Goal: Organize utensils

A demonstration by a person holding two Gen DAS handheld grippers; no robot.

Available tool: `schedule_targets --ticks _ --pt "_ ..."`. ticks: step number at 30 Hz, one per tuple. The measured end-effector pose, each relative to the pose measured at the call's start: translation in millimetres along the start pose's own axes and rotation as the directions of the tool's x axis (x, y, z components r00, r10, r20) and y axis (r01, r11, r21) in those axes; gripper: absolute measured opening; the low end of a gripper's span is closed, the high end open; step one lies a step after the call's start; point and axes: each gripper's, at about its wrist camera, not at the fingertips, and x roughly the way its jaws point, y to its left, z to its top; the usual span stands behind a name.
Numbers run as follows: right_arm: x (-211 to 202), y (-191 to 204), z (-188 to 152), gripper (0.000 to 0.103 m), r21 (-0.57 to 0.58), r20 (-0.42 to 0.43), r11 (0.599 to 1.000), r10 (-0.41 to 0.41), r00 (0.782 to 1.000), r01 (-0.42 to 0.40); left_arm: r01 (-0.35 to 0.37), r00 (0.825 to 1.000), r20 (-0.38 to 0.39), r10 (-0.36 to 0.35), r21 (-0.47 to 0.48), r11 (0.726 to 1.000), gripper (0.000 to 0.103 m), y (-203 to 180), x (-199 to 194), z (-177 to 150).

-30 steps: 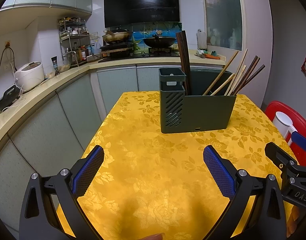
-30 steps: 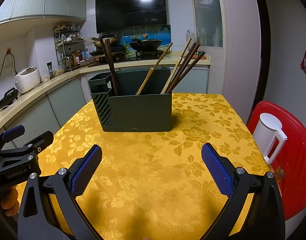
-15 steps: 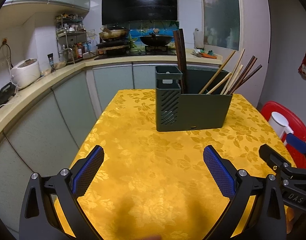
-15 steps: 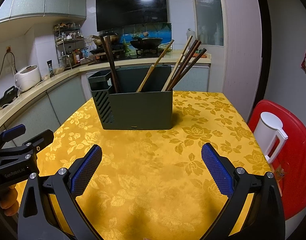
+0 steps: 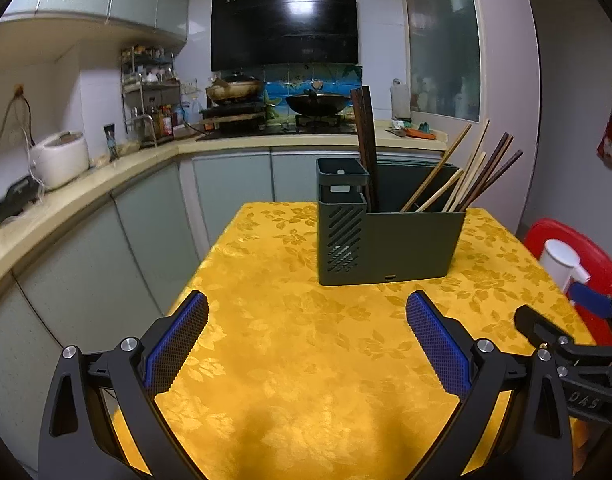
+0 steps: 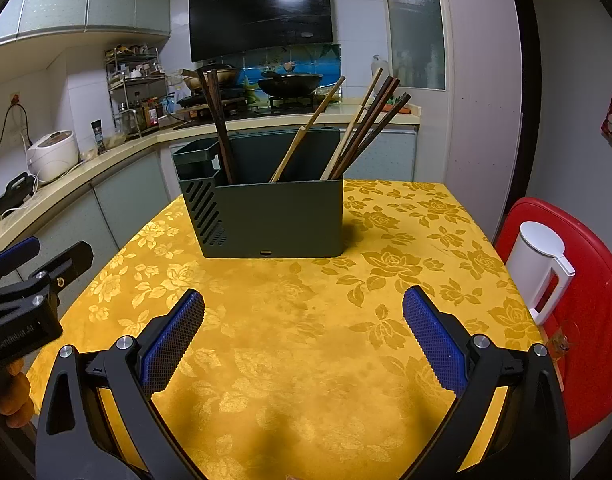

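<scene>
1. The chopsticks (image 6: 358,132) stand in the holder (image 6: 273,216) at the middle of the worktop (image 6: 306,320). They look thin, stiff and light, likely smooth, so expect them to roll or slip between flat pads.
2. Take hold of one on the bare upper shaft, well above the holder's rim, where it stands clear of its neighbours. Pinch it across its width and lift along its lean.
3. The holder's wide bay has a loose fan of pale and dark sticks leaning right, plus one pale stick (image 6: 306,132) leaning alone nearer the middle. A dark pair (image 6: 217,120) stands nearly upright at the left end, beside the slotted side pocket (image 5: 340,236). You cannot see what that pocket contains.
4. The holder looks like light plastic; a sideways tug may shift it.
5. Both the left tongs (image 5: 306,344) and right tongs (image 6: 303,340) are spread wide and hold nothing, hovering above the worktop short of the holder.
6. A white jug (image 6: 540,268) sits on a red seat (image 6: 598,320) off the right edge.
</scene>
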Motion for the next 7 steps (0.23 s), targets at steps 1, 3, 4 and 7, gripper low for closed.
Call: schedule_targets --ticks 1,3,4,7 --pt "-0.2 0.1 -0.2 0.096 0.000 0.000 1.000 0.000 1.000 0.000 0.007 1.000 -0.004 -0.007 -0.004 1.000 0.096 0.5 0.1 0.8" --pt "-0.4 0.2 -0.8 0.096 0.000 0.000 1.000 0.000 1.000 0.000 0.011 1.000 -0.013 -0.012 -0.017 1.000 0.096 1.8 0.1 1.9" --pt "0.1 0.1 0.0 0.096 0.000 -0.001 1.000 0.000 1.000 0.000 0.013 1.000 -0.013 -0.014 -0.022 1.000 0.096 2.5 0.0 1.9" --pt "-0.1 0.1 0.1 0.096 0.000 0.000 1.000 0.000 1.000 0.000 0.019 0.999 -0.026 -0.020 -0.038 0.999 0.096 4.2 1.4 1.7"
